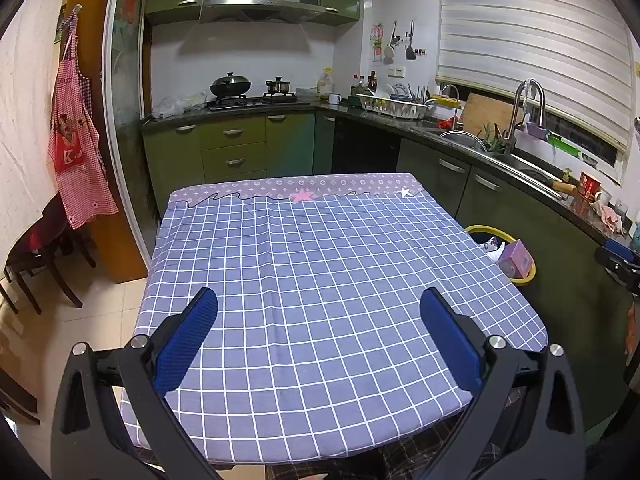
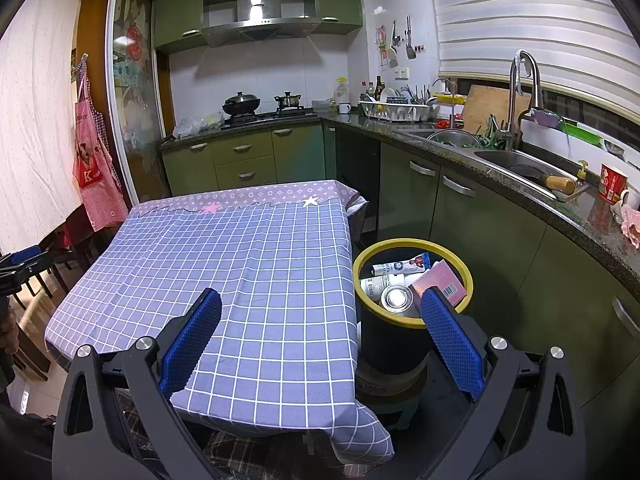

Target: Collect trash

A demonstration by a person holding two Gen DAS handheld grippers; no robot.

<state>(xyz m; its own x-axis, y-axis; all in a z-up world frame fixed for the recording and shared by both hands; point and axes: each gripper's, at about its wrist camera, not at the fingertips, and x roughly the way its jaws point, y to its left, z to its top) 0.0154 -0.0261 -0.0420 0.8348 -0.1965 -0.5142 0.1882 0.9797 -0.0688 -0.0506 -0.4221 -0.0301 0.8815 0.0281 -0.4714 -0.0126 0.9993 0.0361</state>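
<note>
A black bin with a yellow rim (image 2: 412,244) stands on the floor right of the table (image 2: 224,264). Inside it lie a pink box (image 2: 446,280), a metal can (image 2: 396,298) and white tubes (image 2: 400,268). In the left wrist view the same bin (image 1: 486,230) shows past the table's right edge, with the pink box (image 1: 518,258) in it. My left gripper (image 1: 318,306) hangs open over the near part of the checked tablecloth (image 1: 320,264), holding nothing. My right gripper (image 2: 320,308) is open too, straddling the table's right edge and the bin, with nothing between its fingers.
Green cabinets and a dark counter (image 2: 560,204) with a sink (image 2: 516,160) run along the right, close behind the bin. A stove (image 1: 256,100) sits at the back. A dark chair (image 1: 36,256) and a red apron (image 1: 78,152) are at the left. A narrow floor strip lies between table and cabinets.
</note>
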